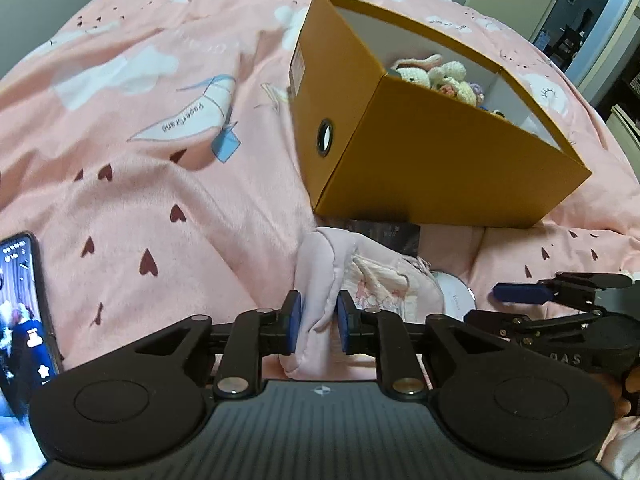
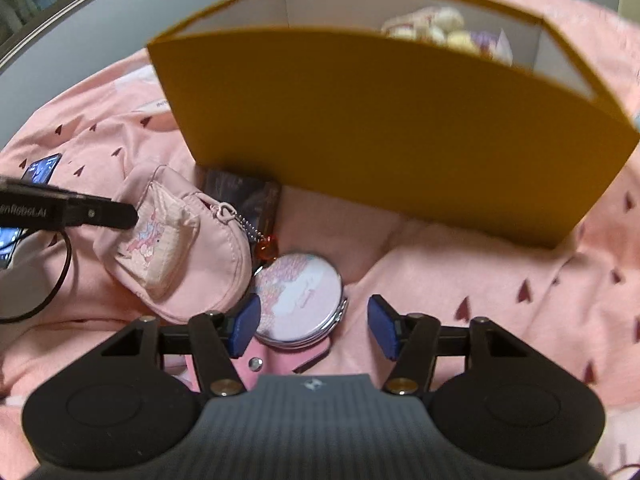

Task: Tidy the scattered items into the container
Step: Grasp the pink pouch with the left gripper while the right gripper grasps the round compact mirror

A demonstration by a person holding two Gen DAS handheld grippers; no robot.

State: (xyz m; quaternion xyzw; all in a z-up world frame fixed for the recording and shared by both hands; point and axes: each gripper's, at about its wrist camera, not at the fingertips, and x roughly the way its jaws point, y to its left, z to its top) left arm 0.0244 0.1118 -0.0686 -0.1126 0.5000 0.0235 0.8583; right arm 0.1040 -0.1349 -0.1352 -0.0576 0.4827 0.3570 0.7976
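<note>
Both differ: left gripper (image 1: pixel 319 322) pinches the pink pouch (image 1: pixel 320 280); right gripper (image 2: pixel 316 326) gapes around the mirror (image 2: pixel 300 300).

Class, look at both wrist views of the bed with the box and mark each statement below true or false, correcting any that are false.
1. The left gripper is shut on the pink pouch. True.
2. The right gripper is clamped on the round mirror. False: its fingers stand open, with the mirror lying between them and only the left pad near its edge.
3. The orange box already holds knitted toys. True.
4. The phone lies inside the box. False: it lies on the pink blanket, left of the left gripper.
5. A bead chain with a red charm hangs from the pouch. True.
</note>
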